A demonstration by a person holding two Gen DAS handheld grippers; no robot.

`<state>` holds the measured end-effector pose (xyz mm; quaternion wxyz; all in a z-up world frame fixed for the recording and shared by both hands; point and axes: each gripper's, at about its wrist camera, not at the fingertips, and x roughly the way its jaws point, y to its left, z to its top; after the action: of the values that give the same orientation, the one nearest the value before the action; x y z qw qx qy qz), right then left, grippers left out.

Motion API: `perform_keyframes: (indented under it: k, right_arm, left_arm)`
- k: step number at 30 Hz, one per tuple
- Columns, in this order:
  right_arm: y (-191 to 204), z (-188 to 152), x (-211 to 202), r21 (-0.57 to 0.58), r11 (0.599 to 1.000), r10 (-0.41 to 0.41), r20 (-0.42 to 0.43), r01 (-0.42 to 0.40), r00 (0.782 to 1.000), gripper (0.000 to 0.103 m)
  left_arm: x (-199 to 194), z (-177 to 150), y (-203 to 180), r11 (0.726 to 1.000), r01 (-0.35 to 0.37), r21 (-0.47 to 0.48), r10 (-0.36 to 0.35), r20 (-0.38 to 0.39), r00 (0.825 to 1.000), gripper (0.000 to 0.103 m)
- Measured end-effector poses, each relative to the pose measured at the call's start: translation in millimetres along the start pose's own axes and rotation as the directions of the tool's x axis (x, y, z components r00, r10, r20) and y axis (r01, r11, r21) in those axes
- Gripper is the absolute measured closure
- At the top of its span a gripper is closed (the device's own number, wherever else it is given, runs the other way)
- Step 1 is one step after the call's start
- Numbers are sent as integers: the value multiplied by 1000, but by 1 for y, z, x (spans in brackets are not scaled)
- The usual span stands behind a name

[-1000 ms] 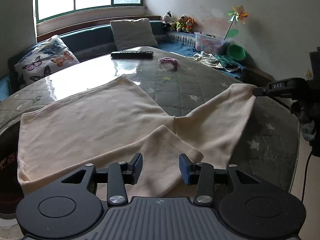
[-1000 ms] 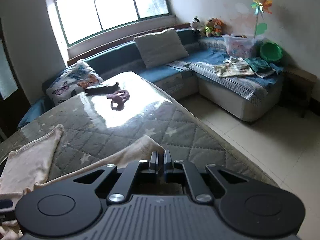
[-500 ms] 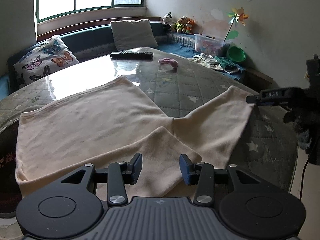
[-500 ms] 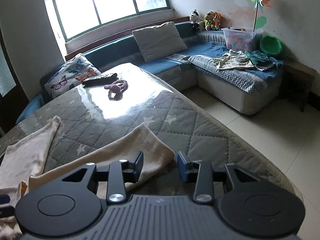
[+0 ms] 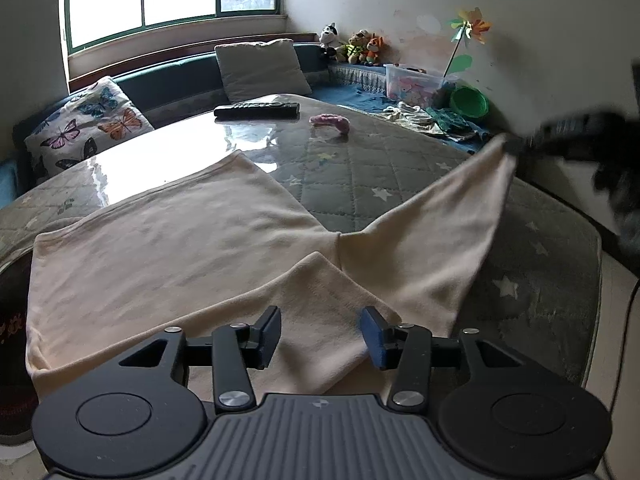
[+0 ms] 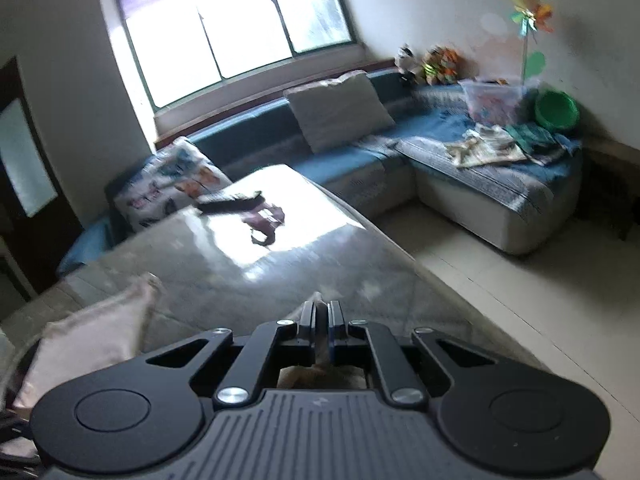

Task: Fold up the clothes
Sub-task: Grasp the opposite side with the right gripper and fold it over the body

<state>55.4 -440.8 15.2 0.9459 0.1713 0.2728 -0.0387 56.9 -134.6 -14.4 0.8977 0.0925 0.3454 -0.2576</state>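
A cream garment (image 5: 168,248) lies spread on the quilt-covered desk (image 5: 360,168), one sleeve folded across its near edge. The left tongs (image 5: 320,330) hang just above that folded sleeve, jaws opening, nothing pinched between them. The right tongs (image 6: 321,322) are clenched on the tip of the other sleeve, which rises off the desk toward the right. A remote (image 5: 256,110) and a pink toy (image 5: 330,121) rest farther back.

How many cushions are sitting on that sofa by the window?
2: a butterfly-print cushion at the sofa's left end, and a plain grey cushion under the window. The table may hide others.
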Motion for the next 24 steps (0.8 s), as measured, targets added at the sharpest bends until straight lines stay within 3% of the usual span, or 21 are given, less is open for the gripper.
perform_keyframes:
  k: [5, 12, 17, 24]
  right_arm:
    - [39, 24, -25, -68, 988, 140, 40, -137, 989, 99]
    - [128, 36, -49, -244, 916, 335, 28, -319, 942, 99]
    - [204, 20, -50, -375, 816, 456, -49, -440, 889, 99]
    - [295, -45, -31, -493, 639, 539, -261, -590, 801, 99]
  left_arm:
    - [-1, -2, 3, 1000, 7, -6, -7, 17, 1000, 52]
    - [-38, -16, 32, 996, -26, -84, 32, 74, 997, 50]
    - [-79, -39, 72, 977, -110, -184, 133, 116, 984, 49]
    - [-124, -84, 123, 907, -260, -332, 308, 100, 946, 47]
